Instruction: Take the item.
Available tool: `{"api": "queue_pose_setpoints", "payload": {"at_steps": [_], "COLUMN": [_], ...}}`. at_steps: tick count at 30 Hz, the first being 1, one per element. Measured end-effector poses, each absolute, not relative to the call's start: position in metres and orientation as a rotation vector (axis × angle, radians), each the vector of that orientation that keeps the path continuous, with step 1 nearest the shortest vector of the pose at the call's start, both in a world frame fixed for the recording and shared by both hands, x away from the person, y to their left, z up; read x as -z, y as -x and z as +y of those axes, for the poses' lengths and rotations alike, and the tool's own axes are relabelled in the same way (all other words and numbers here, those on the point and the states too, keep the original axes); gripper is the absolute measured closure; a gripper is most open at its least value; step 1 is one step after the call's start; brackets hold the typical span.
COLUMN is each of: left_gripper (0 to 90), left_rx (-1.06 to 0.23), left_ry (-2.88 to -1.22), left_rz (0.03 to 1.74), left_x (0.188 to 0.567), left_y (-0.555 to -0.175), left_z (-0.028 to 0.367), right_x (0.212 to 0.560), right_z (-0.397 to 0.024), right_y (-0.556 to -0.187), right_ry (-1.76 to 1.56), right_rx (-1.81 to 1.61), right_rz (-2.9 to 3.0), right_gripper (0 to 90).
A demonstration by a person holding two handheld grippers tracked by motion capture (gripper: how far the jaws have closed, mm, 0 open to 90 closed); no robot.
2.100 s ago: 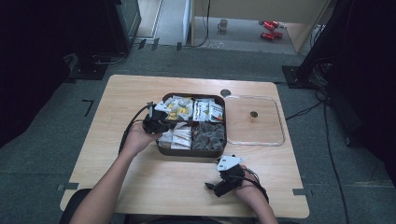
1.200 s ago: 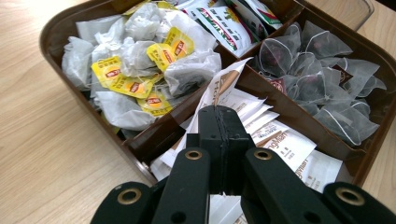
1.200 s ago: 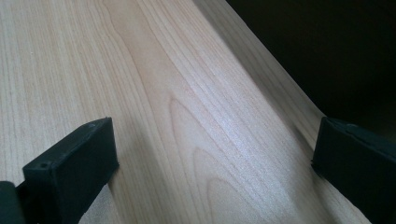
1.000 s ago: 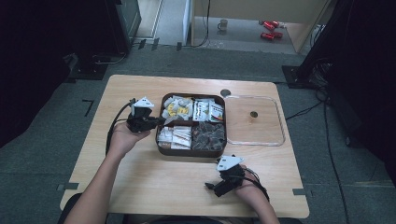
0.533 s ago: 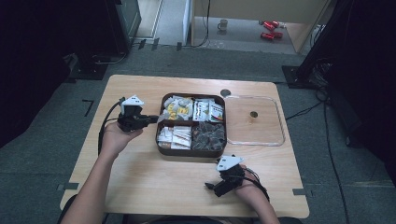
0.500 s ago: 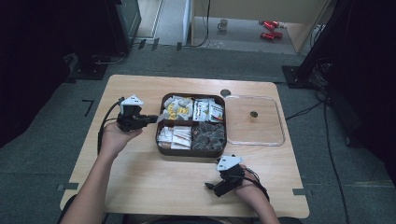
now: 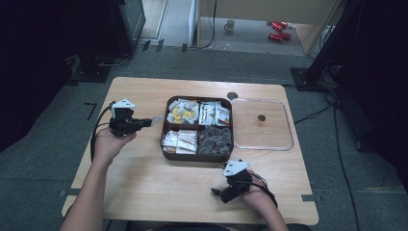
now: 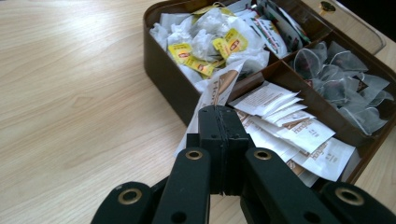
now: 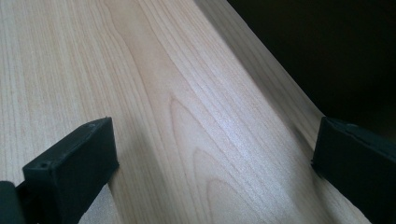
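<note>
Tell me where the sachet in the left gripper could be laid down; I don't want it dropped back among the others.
Bare wood lies left of the brown box, under the left gripper and its sachet, and along the near table edge up to the right gripper. The box compartments are crowded; the clear lid takes the right side.

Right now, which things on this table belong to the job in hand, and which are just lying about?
In the job:
- left claw, shut on a white sachet
- brown compartment box of tea bags and sachets, beside it

Lying about:
- clear lid, flat to the box's right
- right claw, open and empty, resting on the wooden table
</note>
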State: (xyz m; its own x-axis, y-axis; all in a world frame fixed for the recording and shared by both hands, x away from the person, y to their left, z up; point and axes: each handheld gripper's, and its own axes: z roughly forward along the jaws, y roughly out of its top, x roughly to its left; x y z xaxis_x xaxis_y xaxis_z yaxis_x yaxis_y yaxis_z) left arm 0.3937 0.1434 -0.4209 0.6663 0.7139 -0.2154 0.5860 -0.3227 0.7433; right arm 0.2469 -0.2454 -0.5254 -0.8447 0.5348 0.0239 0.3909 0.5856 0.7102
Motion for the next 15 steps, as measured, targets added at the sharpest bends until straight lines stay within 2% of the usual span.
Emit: {"api": "queue_pose_setpoints", "payload": {"at_steps": [15], "left_gripper": [90.0], "left_rx": [-0.179], "left_ry": [-2.043], "left_rz": [1.098], "left_x": [0.445], "left_y": [-0.401], "left_z": [0.159], "right_x": [0.525], "right_z": [-0.245], "right_y": [-0.247], "right_ry": [-0.774], "right_rx": [-1.105], "right_rz": [2.622], "right_gripper": [0.0]}}
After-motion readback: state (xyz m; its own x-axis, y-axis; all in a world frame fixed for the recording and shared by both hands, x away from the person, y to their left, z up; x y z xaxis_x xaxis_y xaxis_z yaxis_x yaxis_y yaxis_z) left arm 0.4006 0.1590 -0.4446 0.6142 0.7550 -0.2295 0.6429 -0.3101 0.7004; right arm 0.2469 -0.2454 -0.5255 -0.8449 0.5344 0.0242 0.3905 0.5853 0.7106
